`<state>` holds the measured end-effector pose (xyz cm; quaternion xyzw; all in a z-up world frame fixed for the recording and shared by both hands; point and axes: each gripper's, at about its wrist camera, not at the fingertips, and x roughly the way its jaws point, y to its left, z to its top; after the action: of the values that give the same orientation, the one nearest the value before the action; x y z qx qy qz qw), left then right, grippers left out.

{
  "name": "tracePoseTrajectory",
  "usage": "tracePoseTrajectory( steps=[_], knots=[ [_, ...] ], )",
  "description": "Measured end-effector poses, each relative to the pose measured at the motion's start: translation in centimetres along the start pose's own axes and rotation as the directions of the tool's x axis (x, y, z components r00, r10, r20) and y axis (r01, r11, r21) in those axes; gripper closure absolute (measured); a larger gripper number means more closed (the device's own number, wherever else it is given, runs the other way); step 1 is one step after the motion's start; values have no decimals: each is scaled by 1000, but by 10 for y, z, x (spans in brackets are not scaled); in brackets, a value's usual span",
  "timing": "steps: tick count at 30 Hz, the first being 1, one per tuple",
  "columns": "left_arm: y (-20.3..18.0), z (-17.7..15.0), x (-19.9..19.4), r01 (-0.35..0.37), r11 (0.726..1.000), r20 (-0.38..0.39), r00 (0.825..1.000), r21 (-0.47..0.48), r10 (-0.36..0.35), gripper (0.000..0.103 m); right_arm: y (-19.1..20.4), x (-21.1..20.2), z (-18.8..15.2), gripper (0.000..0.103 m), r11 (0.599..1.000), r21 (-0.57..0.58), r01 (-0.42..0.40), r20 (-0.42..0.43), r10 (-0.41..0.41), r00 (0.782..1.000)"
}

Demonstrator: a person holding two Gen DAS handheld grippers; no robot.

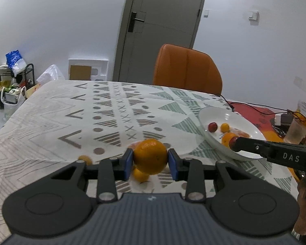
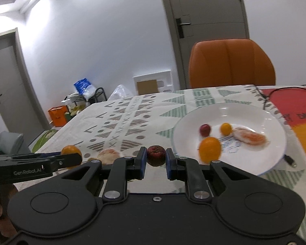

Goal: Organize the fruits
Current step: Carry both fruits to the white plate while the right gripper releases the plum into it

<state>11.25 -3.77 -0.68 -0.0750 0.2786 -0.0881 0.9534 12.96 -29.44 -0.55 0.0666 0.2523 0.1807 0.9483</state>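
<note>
Left tongs (image 1: 150,159) clamp an orange (image 1: 151,156) above the bench (image 1: 51,122). Right tongs (image 2: 156,159) pinch a dark red fruit (image 2: 156,155), kind unclear, beside the plate (image 2: 193,120). Plate contents blurred.

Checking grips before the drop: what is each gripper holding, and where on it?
The left gripper clamps an orange across its sides; the right gripper clamps a dark red fruit across its sides.
</note>
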Motion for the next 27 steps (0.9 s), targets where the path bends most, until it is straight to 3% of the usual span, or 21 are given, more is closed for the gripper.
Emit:
tracePoseTrajectory(
  steps=[27],
  knots=[
    [-53, 11, 33, 72, 995, -13, 997, 76, -71, 68, -70, -19, -8, 85, 987, 94, 127, 30, -130, 991]
  ],
)
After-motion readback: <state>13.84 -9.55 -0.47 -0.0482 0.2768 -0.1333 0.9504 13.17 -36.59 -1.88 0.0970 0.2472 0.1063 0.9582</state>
